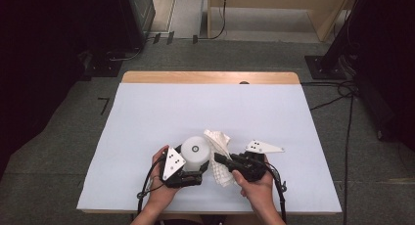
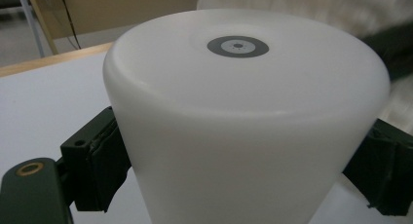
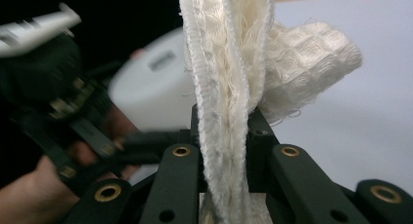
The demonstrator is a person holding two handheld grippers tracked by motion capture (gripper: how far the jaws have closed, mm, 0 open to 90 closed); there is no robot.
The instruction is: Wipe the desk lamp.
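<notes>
While clamped only at two narrow spots on a smooth tapered wall, could slide out of the left tongs (image 2: pixel 242 168) or turn between the pads. Closed on the white container (image 2: pixel 234 112), one dark pad pressed against each flank. Glossy, milky plastic, round body with a softly rounded shoulder, flat end face with a small grey ring in its centre. Not much friction to expect from such a surface, so probably risky to loosen the squeeze or to push hard from the side. Hard to tell whether resting on the pale sheet (image 1: pixel 195 107) or lifted just above it.

Just to the right of these tongs, touching or nearly touching the container: the cream cloth (image 1: pixel 218 139). Waffle weave with small square cells, soft and thick, stitched hem, some loose threads at the edge. Folded and bunched, partly upright, the free part hanging past the jaw tips toward the container.

Farther right, the right tongs (image 3: pixel 225 126), pressed together on a fold of the cloth, hem running straight up between the jaws. Possible trouble here: pinching only the edge, so could lose the fabric under a strong rub; could also drag the loose threads into the jaw joints. With too much sideways force from the right, could knock the container out of the left grip. Better to keep the wiping pressure gentle and directed against the left pads, by this judgement
</notes>
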